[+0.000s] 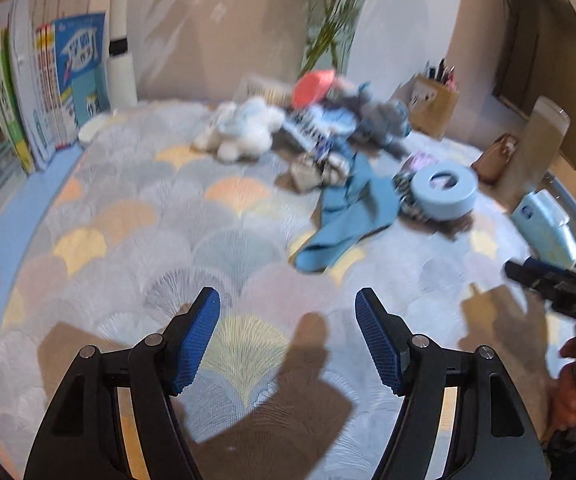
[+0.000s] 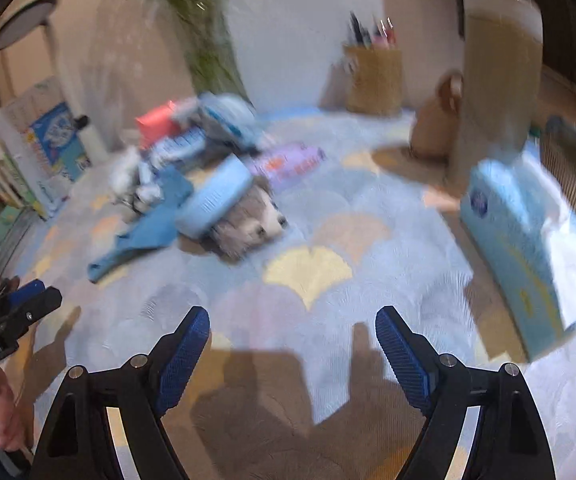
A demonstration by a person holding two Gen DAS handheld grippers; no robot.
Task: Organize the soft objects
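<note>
A heap of soft things lies at the back of the patterned mat (image 1: 224, 248): a white plush toy (image 1: 240, 130), a grey plush (image 1: 383, 120), a blue cloth (image 1: 351, 212) and patterned fabric. In the right wrist view a grey plush (image 2: 248, 220) lies under a pale blue ring-shaped box (image 2: 218, 200), beside the blue cloth (image 2: 148, 224). My left gripper (image 1: 288, 312) is open and empty above the mat's near part. My right gripper (image 2: 292, 328) is open and empty too; it shows at the right edge of the left wrist view (image 1: 559, 284).
Books (image 1: 48, 92) stand at the left. A pale blue ring box (image 1: 443, 192), a tissue pack (image 1: 547, 228), a pen holder (image 1: 433, 108), a small brown bag (image 1: 495, 156) and a vase with stems (image 1: 327, 28) stand around. A tall beige cylinder (image 2: 495, 80) stands at right.
</note>
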